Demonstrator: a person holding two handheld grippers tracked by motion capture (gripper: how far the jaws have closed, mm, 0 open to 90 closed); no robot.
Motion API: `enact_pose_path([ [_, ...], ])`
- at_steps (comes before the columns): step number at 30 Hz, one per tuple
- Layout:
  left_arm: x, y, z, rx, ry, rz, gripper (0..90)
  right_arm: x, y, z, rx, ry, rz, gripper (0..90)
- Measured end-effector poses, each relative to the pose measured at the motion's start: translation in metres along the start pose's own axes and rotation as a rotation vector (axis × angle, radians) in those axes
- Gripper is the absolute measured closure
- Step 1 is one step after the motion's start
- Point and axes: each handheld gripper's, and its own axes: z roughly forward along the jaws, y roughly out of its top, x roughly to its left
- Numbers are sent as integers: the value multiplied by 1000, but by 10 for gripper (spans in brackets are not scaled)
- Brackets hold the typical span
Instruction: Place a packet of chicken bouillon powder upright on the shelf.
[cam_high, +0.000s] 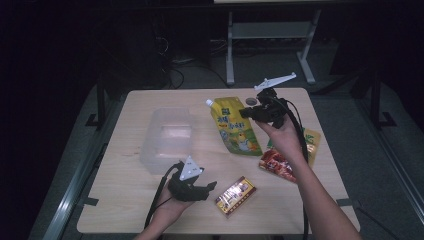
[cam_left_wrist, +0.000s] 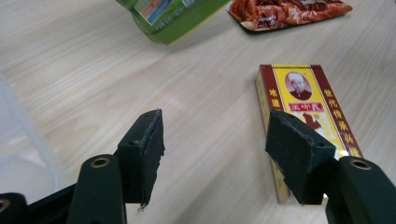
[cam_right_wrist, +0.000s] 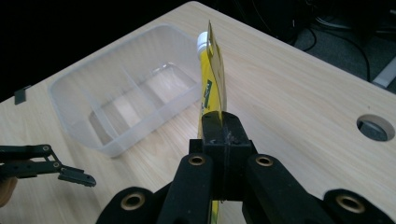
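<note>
My right claw (cam_right_wrist: 223, 122) is clenched flat on the edge of a yellow spout pouch (cam_right_wrist: 212, 79), its pads pinching the film with no gap between them; in the right claw view the pouch stands edge-on and upright from the jaws, white cap (cam_right_wrist: 201, 41) at the top, raised off the desk (cam_right_wrist: 299, 93) and just beside the near long wall of the clear plastic bin (cam_right_wrist: 126, 100). From the high view the right claw (cam_high: 248, 113) sits over the far half of the desk, to the right of the bin (cam_high: 167, 137), with the pouch (cam_high: 234, 127) hanging from it toward the bin. My left claw (cam_left_wrist: 215, 135) is released, jaws spread wide with bare wood between the pads and nothing held; its right pad stands over the near corner of a red-and-yellow box (cam_left_wrist: 306, 107), though I cannot tell whether it touches. In the high view that left claw (cam_high: 209, 186) lies in front of the bin, pointing at the box (cam_high: 236, 195) just beside it. A red snack packet (cam_high: 275, 162) and a green packet (cam_high: 311, 140) lie further right of the bin.
</note>
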Motion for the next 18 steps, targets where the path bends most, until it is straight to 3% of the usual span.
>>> enact_pose_path([
  [11, 1, -14, -9, -3, 3, -18, 356, 26, 27, -4, -27, 31, -50, 900],
  [18, 0, -18, -12, -15, 1, -20, 355, 49, 52, 4, -45, 68, -109, 900],
])
